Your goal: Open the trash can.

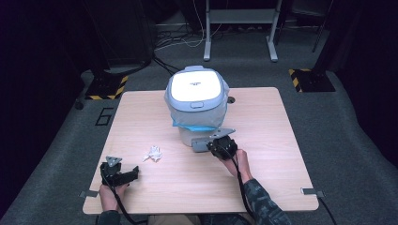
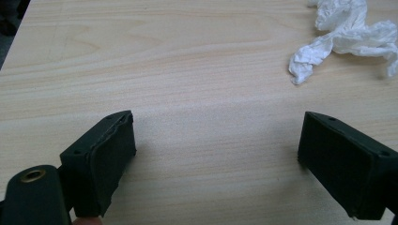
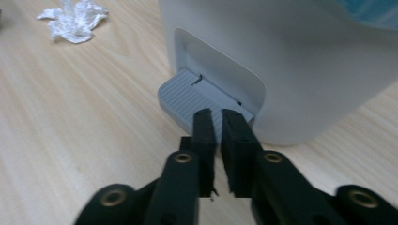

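A pale wooden table (image 1: 263, 154) stands on grey carpet in a dark room, with a metal stand (image 1: 239, 28) behind it. A white bin (image 1: 196, 105) with a blue liner sits upright toward the far middle, its grey pedal (image 3: 187, 96) facing the person. The right gripper (image 3: 217, 117), jaws nearly pressed together, rests its tips on the pedal. The left gripper (image 2: 213, 150), jaws spread wide, sits low near a crumpled tissue (image 1: 153, 153).
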### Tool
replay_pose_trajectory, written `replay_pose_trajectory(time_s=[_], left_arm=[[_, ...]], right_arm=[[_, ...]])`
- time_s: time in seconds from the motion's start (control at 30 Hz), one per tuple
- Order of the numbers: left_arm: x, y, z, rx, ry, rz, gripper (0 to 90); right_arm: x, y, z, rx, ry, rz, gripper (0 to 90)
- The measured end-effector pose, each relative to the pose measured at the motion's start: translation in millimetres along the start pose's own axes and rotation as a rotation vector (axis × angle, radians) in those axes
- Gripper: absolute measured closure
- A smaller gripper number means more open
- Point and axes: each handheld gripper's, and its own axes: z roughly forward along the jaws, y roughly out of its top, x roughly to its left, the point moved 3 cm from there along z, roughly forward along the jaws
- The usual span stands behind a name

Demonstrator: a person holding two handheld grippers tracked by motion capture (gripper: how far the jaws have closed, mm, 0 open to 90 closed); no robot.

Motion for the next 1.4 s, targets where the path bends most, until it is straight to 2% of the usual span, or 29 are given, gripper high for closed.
replay_pose_trajectory(time_s=[0.1,0.3,0.33,0.43,0.53,0.77,0.83,1.3,1.4], left_arm=[[0.0,0.0,0.0,0.000,0.000,0.000,11.3],[0.0,0.0,0.0,0.000,0.000,0.000,11.3],[0.0,0.0,0.0,0.000,0.000,0.000,11.3],[0.0,0.0,0.0,0.000,0.000,0.000,11.3],[0.0,-0.1,0.0,0.000,0.001,0.000,11.3],[0.0,-0.1,0.0,0.000,0.001,0.000,11.3],[-0.3,0.0,0.3,-0.005,0.002,-0.005,11.4],[-0.6,0.0,0.4,-0.005,0.004,-0.008,11.4],[-0.6,0.0,0.3,-0.005,0.003,-0.008,11.4]], right_arm=[[2.3,1.5,8.8,-0.036,-0.020,-0.022,90.0],[4.3,-3.5,26.4,-0.031,-0.035,-0.018,90.0],[5.5,-5.6,28.3,-0.050,-0.040,-0.004,90.0],[6.3,-8.4,29.1,-0.066,-0.048,0.006,90.0],[8.2,-10.8,30.0,-0.076,-0.067,-0.009,90.0],[9.6,-15.0,31.5,-0.096,-0.081,-0.016,90.0],[10.0,-16.2,31.9,-0.101,-0.077,-0.004,90.0],[12.6,-24.4,40.0,-0.098,-0.087,-0.011,90.0],[12.7,-24.0,41.0,-0.103,-0.099,-0.036,90.0]])
